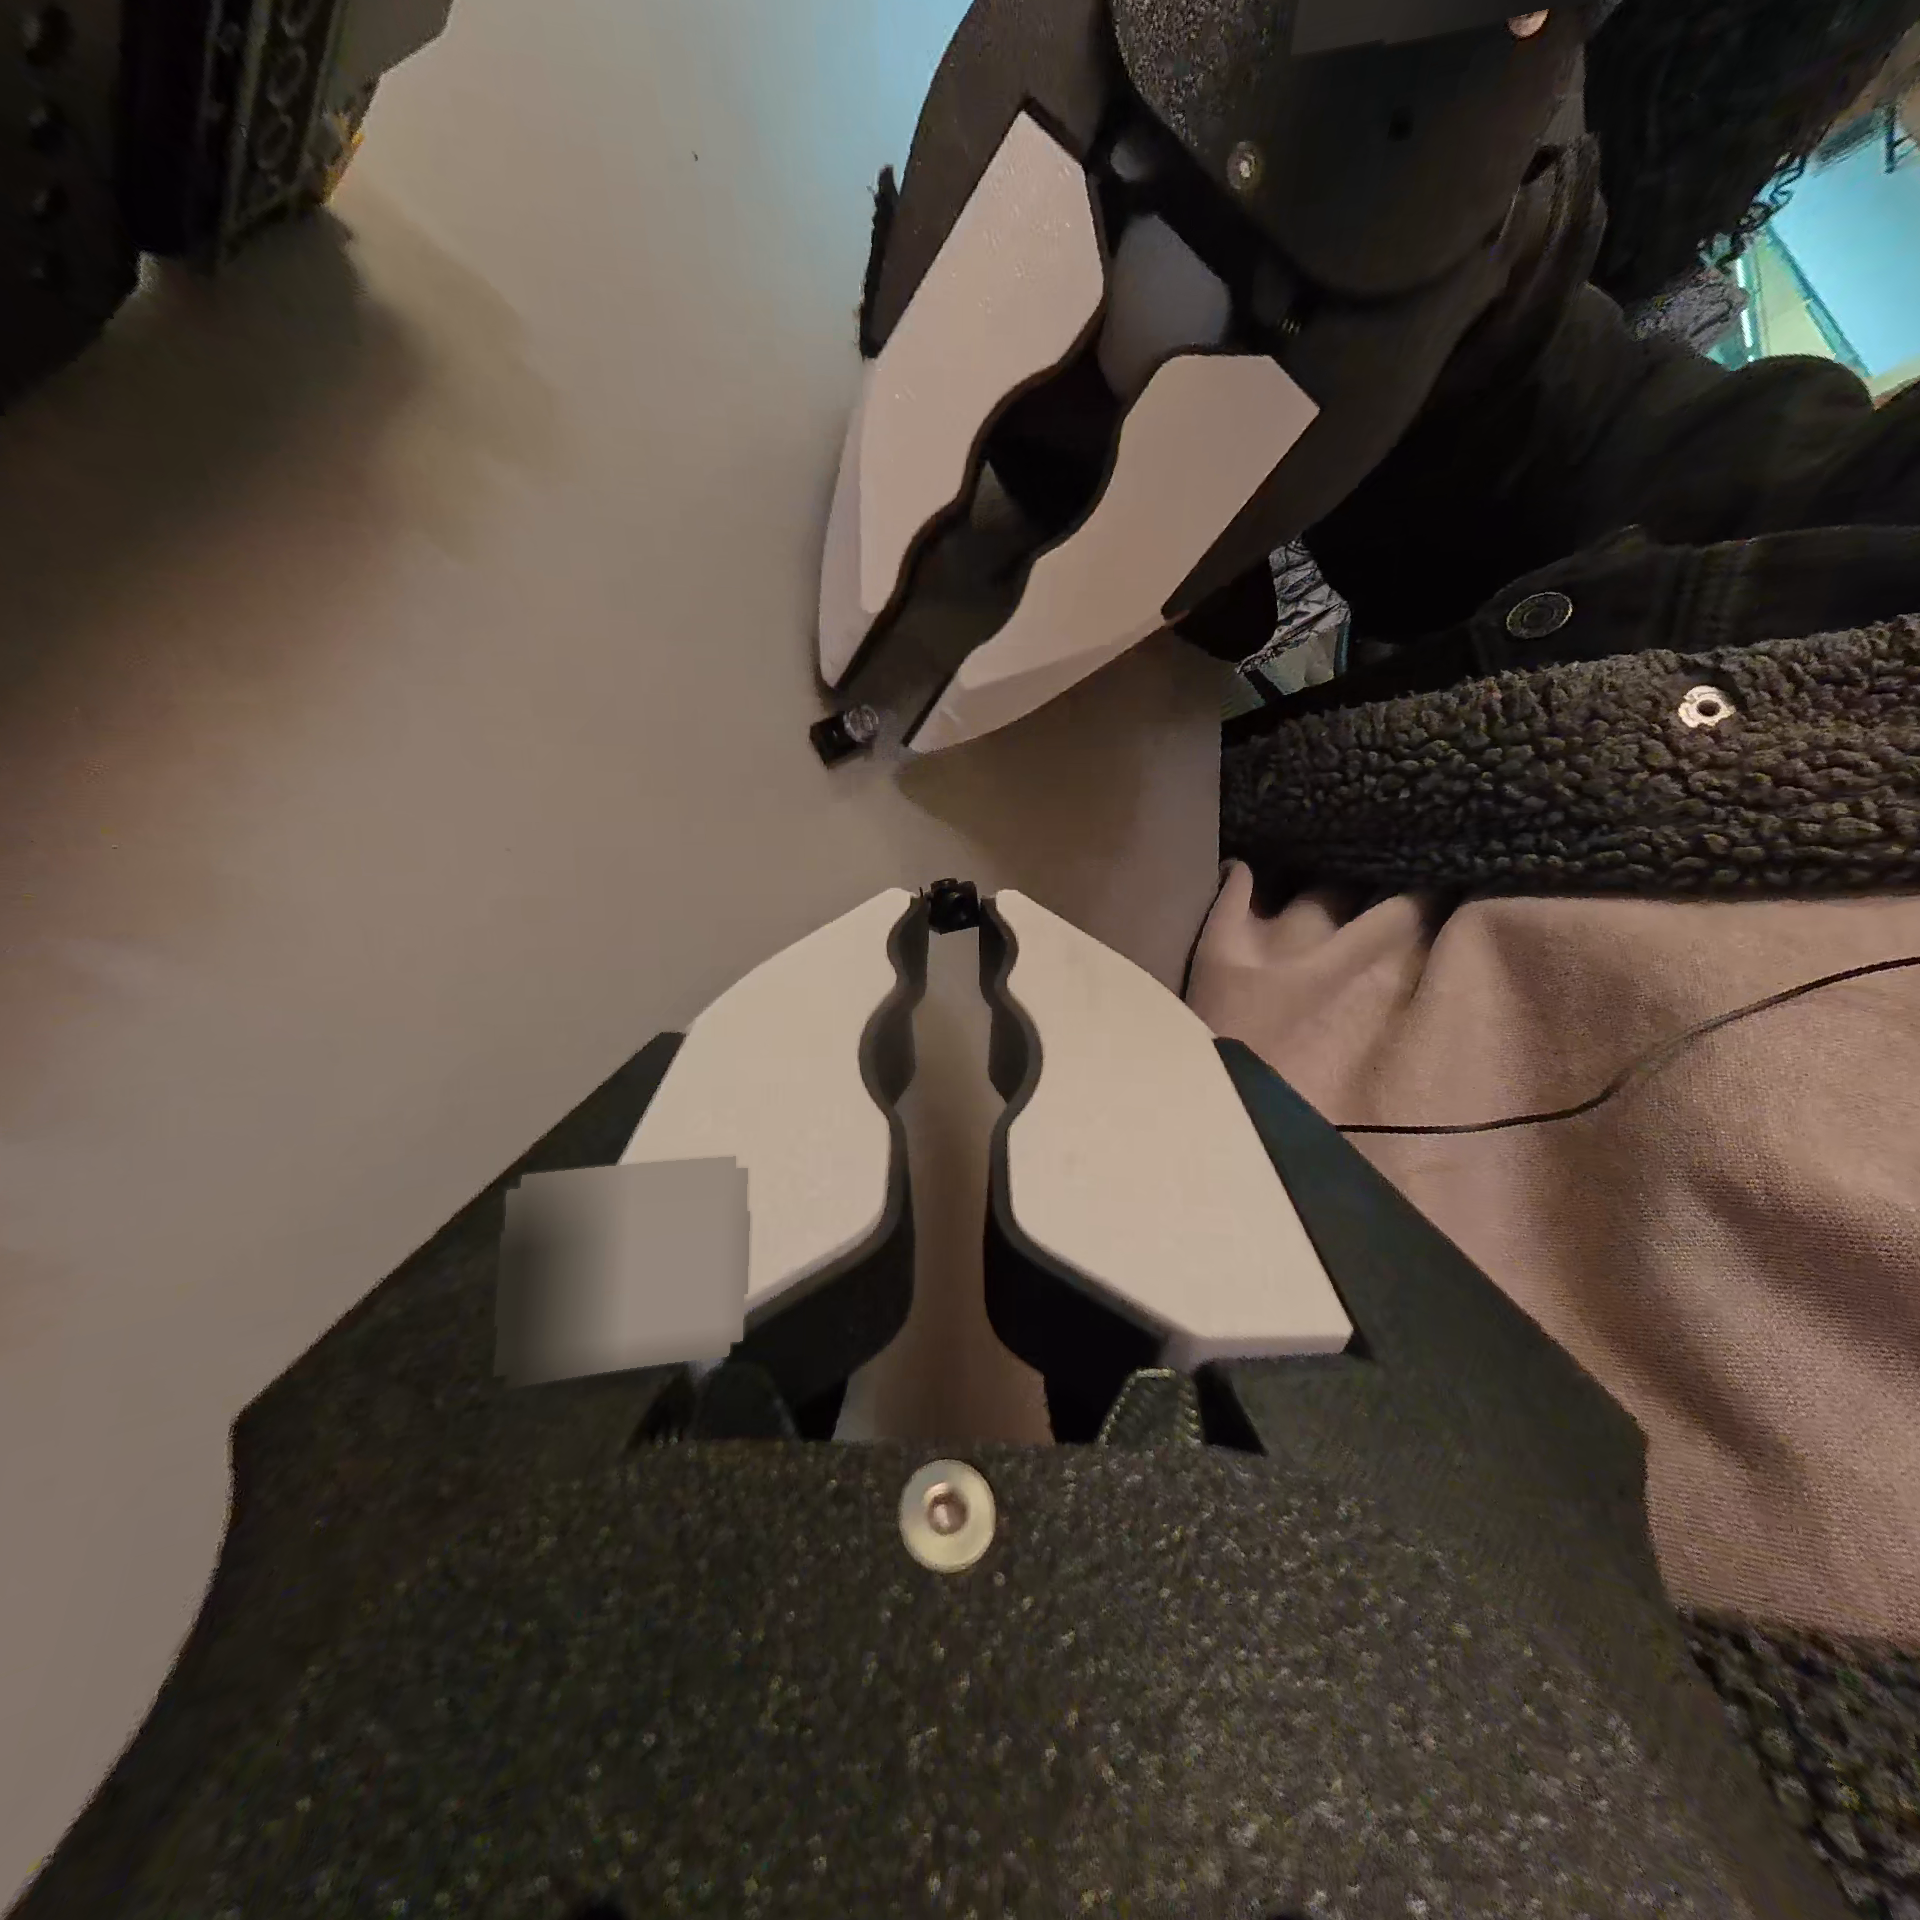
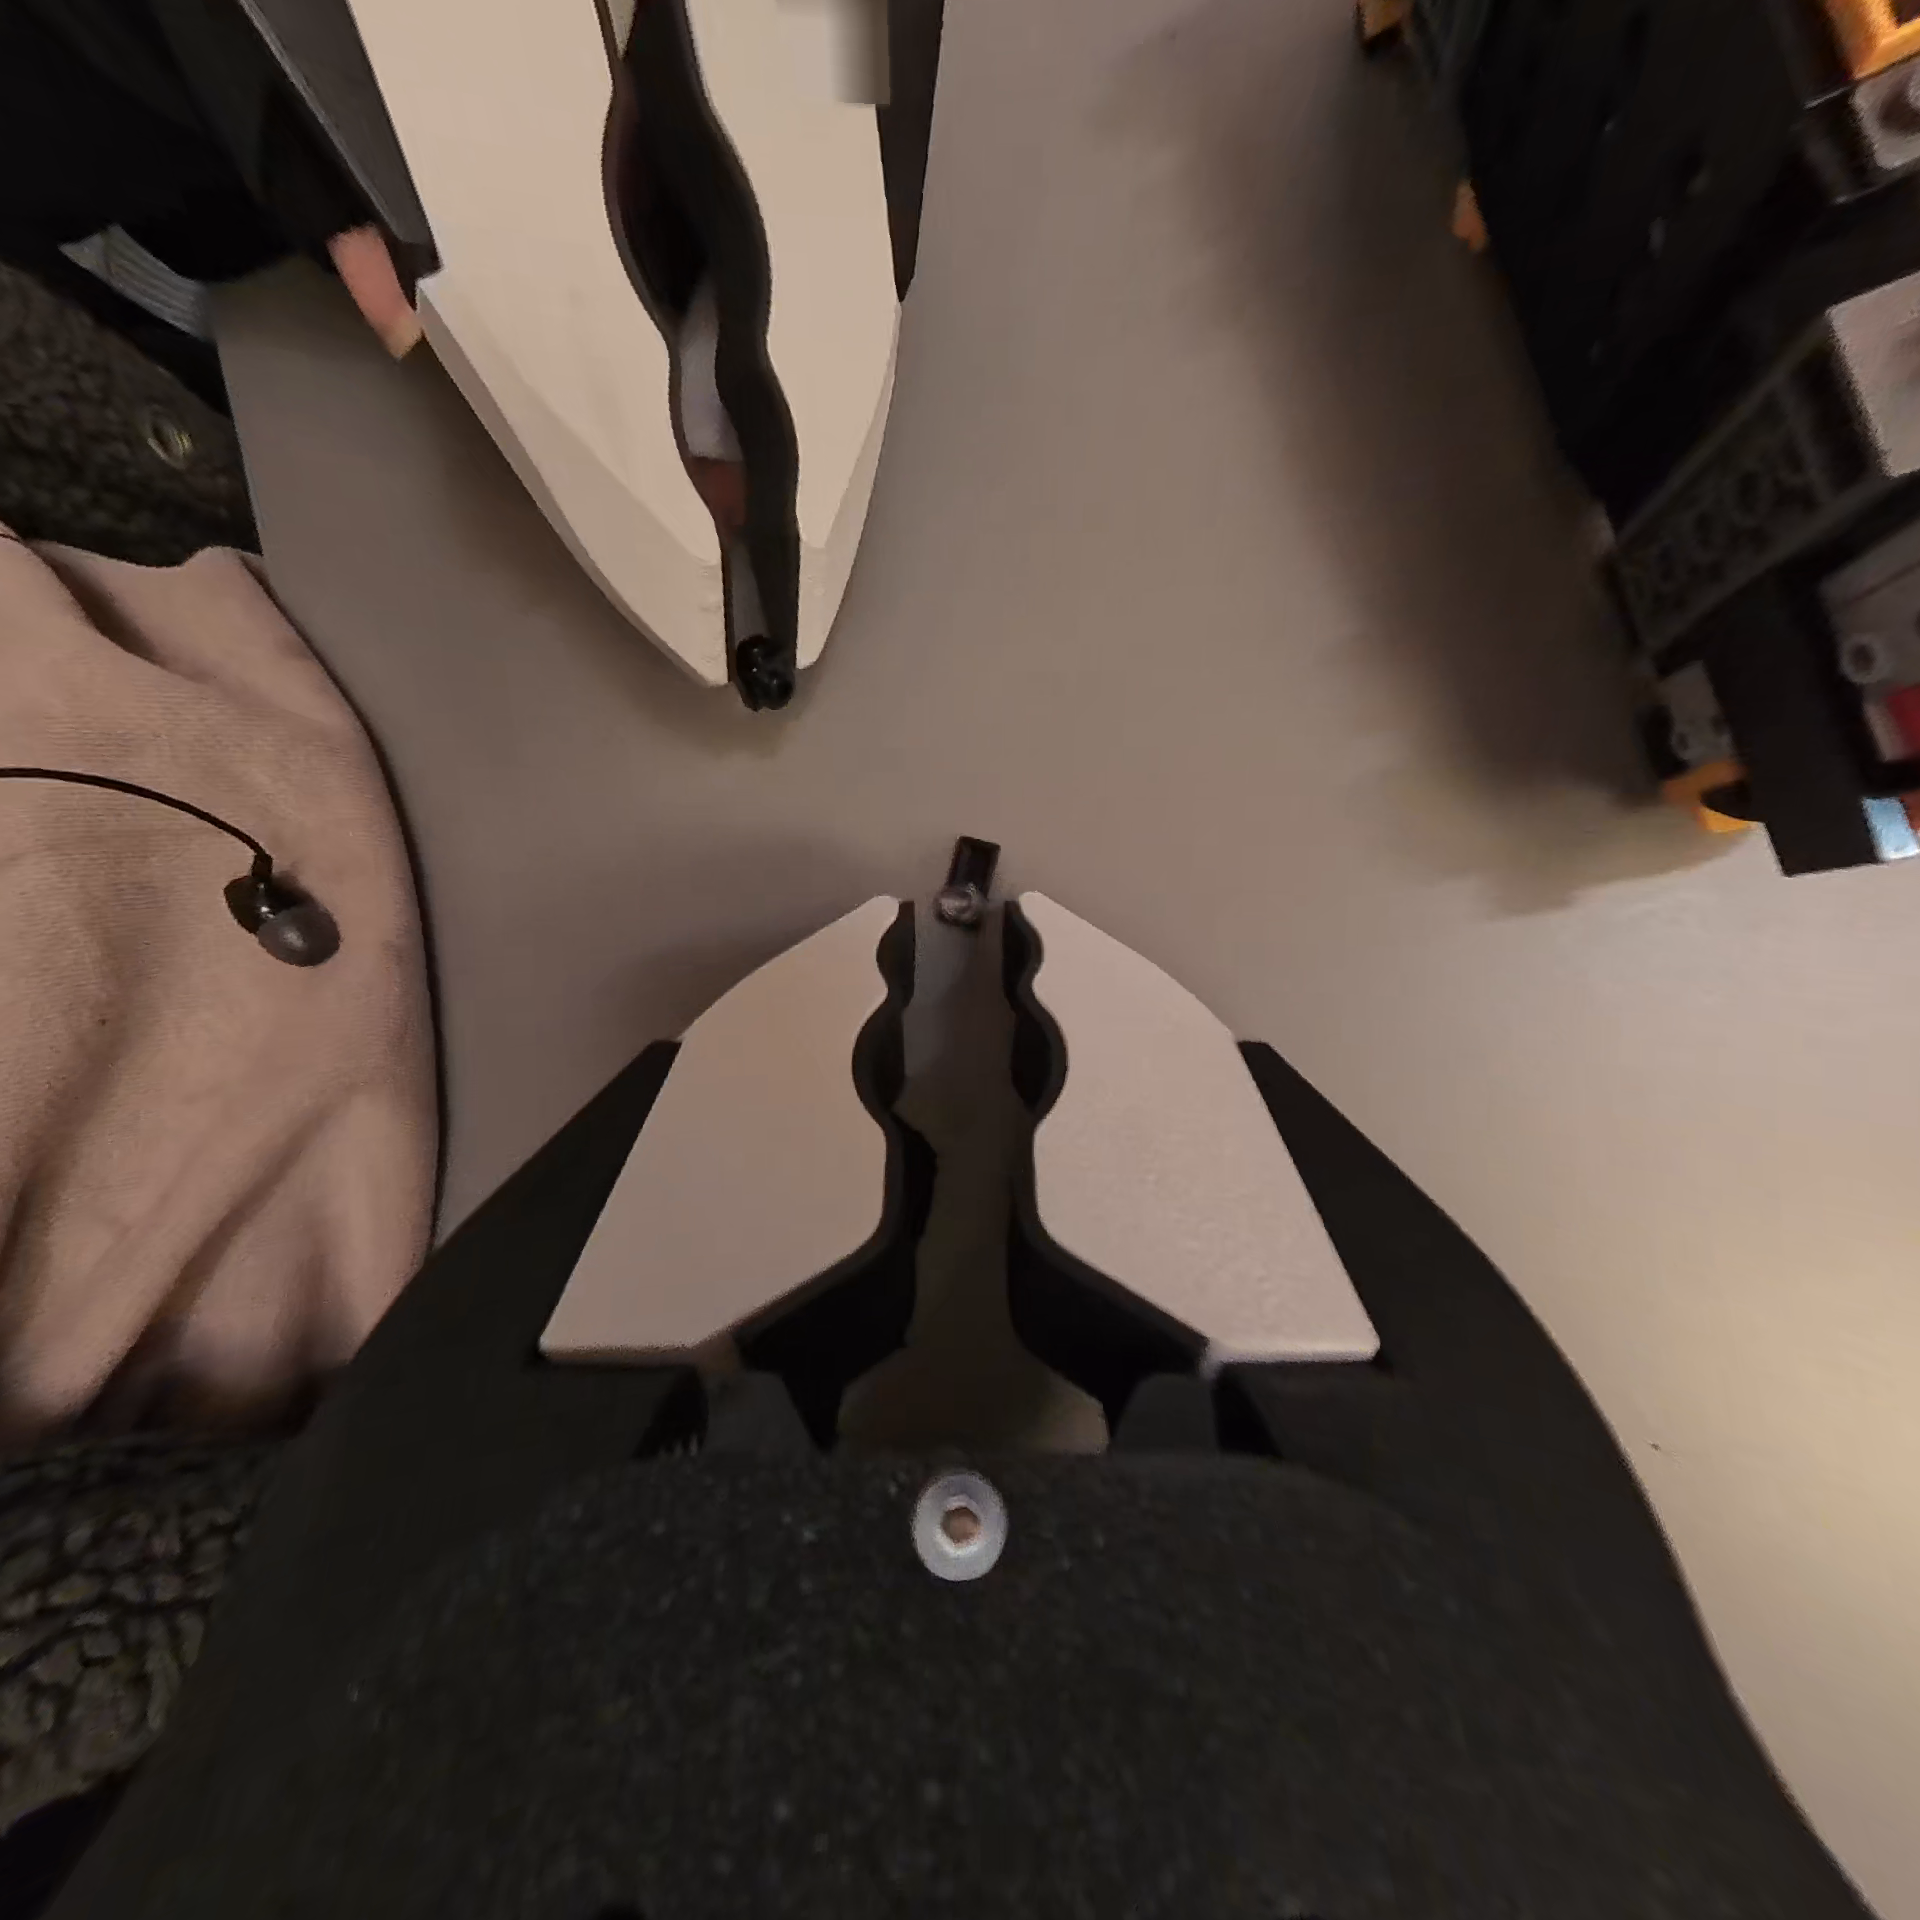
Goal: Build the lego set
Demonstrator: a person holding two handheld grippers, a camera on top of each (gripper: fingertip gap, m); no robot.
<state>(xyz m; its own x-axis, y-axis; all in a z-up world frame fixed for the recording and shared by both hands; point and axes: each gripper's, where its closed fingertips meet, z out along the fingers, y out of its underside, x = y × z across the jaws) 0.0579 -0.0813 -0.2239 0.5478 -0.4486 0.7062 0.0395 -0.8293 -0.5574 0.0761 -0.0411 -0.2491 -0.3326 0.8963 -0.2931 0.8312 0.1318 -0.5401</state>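
Note:
My left gripper (image 1: 951, 909) is shut on a tiny black Lego piece (image 1: 950, 902) at its fingertips, held above the pale table. My right gripper (image 2: 961, 904) is shut on a small black plate with a grey round stud (image 2: 966, 883). In the left wrist view the right gripper (image 1: 868, 727) comes in from the top with its piece (image 1: 847, 732) a short way from mine. In the right wrist view the left gripper (image 2: 764, 675) points down from the top with its black piece (image 2: 766, 673). The two pieces face each other, apart.
A dark Lego build with grey, yellow, red and blue parts (image 2: 1745, 582) stands at the right; it also shows top left in the left wrist view (image 1: 208, 125). A person's beige clothing (image 2: 177, 935), fleece jacket (image 1: 1558, 779) and an earbud on a cord (image 2: 281, 925) lie along the table edge. The gap from one gripper's tips to the other's is roughly 6 cm.

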